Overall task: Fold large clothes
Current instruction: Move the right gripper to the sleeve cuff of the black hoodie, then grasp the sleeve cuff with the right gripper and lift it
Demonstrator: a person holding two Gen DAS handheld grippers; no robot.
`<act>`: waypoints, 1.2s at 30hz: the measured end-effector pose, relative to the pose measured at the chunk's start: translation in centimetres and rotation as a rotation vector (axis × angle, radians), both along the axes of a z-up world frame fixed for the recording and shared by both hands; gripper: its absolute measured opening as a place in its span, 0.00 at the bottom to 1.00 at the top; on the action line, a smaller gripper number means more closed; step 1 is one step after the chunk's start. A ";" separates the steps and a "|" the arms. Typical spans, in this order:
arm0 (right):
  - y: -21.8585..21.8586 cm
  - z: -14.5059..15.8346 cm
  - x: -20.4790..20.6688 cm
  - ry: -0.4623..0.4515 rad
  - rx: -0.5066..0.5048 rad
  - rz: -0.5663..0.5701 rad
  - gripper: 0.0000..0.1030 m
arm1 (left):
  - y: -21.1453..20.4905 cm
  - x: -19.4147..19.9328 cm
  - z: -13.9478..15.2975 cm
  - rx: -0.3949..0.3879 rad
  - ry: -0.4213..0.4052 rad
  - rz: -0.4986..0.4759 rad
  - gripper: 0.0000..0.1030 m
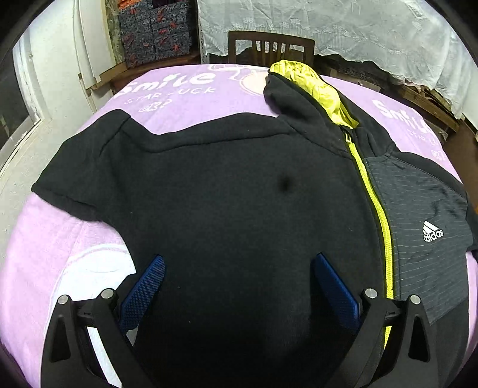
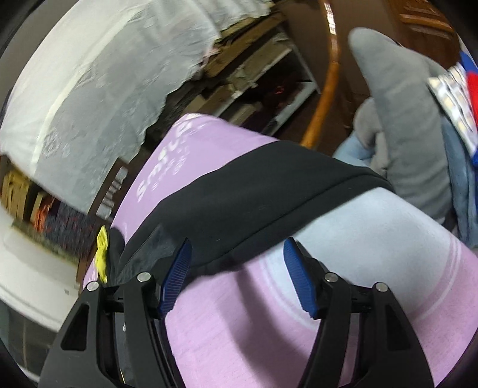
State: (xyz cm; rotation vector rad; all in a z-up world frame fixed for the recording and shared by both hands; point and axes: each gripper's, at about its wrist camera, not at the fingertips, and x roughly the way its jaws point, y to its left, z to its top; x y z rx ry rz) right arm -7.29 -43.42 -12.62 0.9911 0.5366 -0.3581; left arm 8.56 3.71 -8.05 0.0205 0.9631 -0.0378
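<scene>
A black zip hoodie with a yellow-green zipper and yellow-lined hood lies front up on a lilac cloth-covered table. Its left sleeve is folded across the body. My left gripper is open, just above the hoodie's lower body, holding nothing. In the right wrist view a black sleeve stretches across the lilac table. My right gripper is open, its fingertips at the sleeve's near edge, holding nothing.
A wooden chair stands behind the table, under white lace cloth. A patterned box sits at the back left. Grey and blue plush items and a wooden post are beyond the table's right side.
</scene>
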 end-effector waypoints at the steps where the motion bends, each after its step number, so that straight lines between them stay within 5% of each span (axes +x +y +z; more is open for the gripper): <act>1: -0.2 0.1 0.2 -0.001 0.002 -0.013 0.60 | 0.1 0.1 0.1 -0.001 0.000 0.000 0.97; 11: -3.4 -0.3 0.5 -0.144 0.053 -0.178 0.55 | 0.2 -0.1 0.0 -0.003 -0.005 -0.005 0.97; 14: -4.5 -0.7 0.7 -0.122 0.037 -0.180 0.45 | 0.2 -0.1 0.0 -0.001 -0.005 -0.003 0.97; 19: -6.3 -2.0 0.5 -0.090 0.078 -0.196 0.14 | 0.2 -0.1 0.0 -0.001 -0.005 -0.005 0.97; 24: -6.7 -2.2 0.3 -0.137 0.113 -0.182 0.06 | 0.4 -0.2 0.1 0.001 0.007 -0.027 0.97; 36: 2.5 7.7 3.0 -0.164 -0.256 0.066 0.04 | 2.0 0.9 0.1 0.020 -0.002 0.026 0.97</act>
